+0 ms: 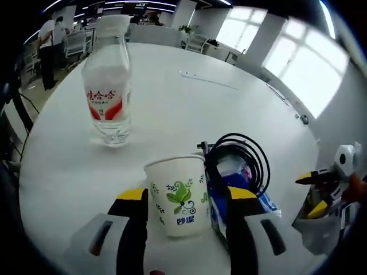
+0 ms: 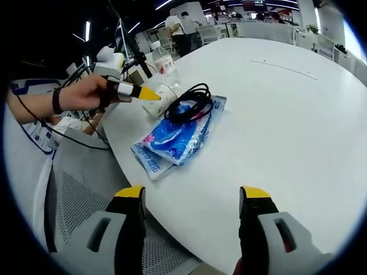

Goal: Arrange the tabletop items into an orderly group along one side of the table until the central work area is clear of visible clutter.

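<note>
A white paper cup (image 1: 178,197) with a green leaf print stands on the round white table (image 1: 172,109), between the jaws of my left gripper (image 1: 186,195). The jaws are open, with a gap showing on the cup's right side. Just right of the cup, a black cable coil (image 1: 238,154) lies on blue plastic packets (image 1: 243,180). A clear water bottle (image 1: 109,86) with a red label stands farther back on the left. My right gripper (image 2: 191,197) hangs open over the table's near edge with nothing in it. The packets (image 2: 178,134) and cable (image 2: 189,100) lie ahead of it.
A hand holds the left gripper (image 2: 153,94) at the cup (image 2: 162,98), with the bottle (image 2: 163,63) behind it. A grey mesh chair (image 2: 86,200) sits below the table edge. The right gripper (image 1: 312,193) shows at the far right. People stand among desks in the background.
</note>
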`<state>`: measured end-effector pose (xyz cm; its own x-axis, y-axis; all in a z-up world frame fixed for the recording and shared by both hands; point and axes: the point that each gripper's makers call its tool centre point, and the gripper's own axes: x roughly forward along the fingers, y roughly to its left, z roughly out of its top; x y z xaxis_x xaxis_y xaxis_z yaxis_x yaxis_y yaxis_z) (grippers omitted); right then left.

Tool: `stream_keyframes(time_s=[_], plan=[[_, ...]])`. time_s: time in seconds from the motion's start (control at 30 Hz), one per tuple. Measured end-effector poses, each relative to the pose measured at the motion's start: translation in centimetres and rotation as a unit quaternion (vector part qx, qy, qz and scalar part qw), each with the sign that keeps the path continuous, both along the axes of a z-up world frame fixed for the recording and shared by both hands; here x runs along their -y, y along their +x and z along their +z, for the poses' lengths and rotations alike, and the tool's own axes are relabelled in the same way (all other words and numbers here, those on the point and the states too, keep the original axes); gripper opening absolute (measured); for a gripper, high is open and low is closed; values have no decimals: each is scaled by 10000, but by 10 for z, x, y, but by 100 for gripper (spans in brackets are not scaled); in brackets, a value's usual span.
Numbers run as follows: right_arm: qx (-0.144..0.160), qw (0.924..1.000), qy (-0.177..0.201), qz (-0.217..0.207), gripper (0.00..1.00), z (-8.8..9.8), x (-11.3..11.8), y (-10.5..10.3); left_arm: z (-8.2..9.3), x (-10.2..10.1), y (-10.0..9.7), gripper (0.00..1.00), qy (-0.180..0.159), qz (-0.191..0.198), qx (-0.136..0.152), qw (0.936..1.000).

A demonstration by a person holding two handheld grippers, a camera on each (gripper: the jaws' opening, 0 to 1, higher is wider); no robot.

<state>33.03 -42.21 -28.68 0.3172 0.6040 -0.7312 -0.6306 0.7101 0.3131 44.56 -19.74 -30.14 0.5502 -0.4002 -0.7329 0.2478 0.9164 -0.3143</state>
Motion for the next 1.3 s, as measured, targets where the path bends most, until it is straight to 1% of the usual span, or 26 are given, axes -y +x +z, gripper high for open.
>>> stream_keyframes(time_s=[0.1, 0.2, 0.37, 0.53, 0.7, 0.77, 0.83, 0.97, 1.07, 1.13, 1.3], plan=[[-5, 10000, -1, -15, 66, 0, 1, 0, -8, 2, 2, 56, 1, 16, -128, 9999], [-7, 10000, 3, -20, 66, -1, 1, 0, -11, 5, 3, 56, 9, 23, -190, 9998], [-16, 10000, -19, -2, 66, -1, 1, 0, -18, 8, 3, 52, 124, -78, -301, 9994], [-10, 10000, -12, -37, 66, -1, 2, 1, -23, 7, 2, 51, 150, -54, -424, 9990], [-6, 10000, -16, -53, 66, 0, 3, 1, -27, 2, 0, 43, 136, 52, -517, 9986], [-8, 10000, -18, -55, 66, 0, 3, 1, -26, 1, 0, 42, 83, 83, -502, 9987], [-11, 10000, -24, -54, 66, -1, 4, 1, -26, -2, 0, 41, 111, 70, -468, 9988], [-5, 10000, -19, -39, 66, -1, 3, 1, -23, -5, -1, 41, -34, 148, -413, 9990], [7, 10000, -11, -18, 66, -1, 1, 1, -16, -5, -4, 41, -269, 189, -327, 9989], [17, 10000, 3, -5, 65, 0, -1, 1, -13, -7, -6, 40, -276, 170, -273, 9991], [37, 10000, 5, 79, 65, 1, -6, 3, -4, -9, -9, 40, -430, 172, -161, 9988]])
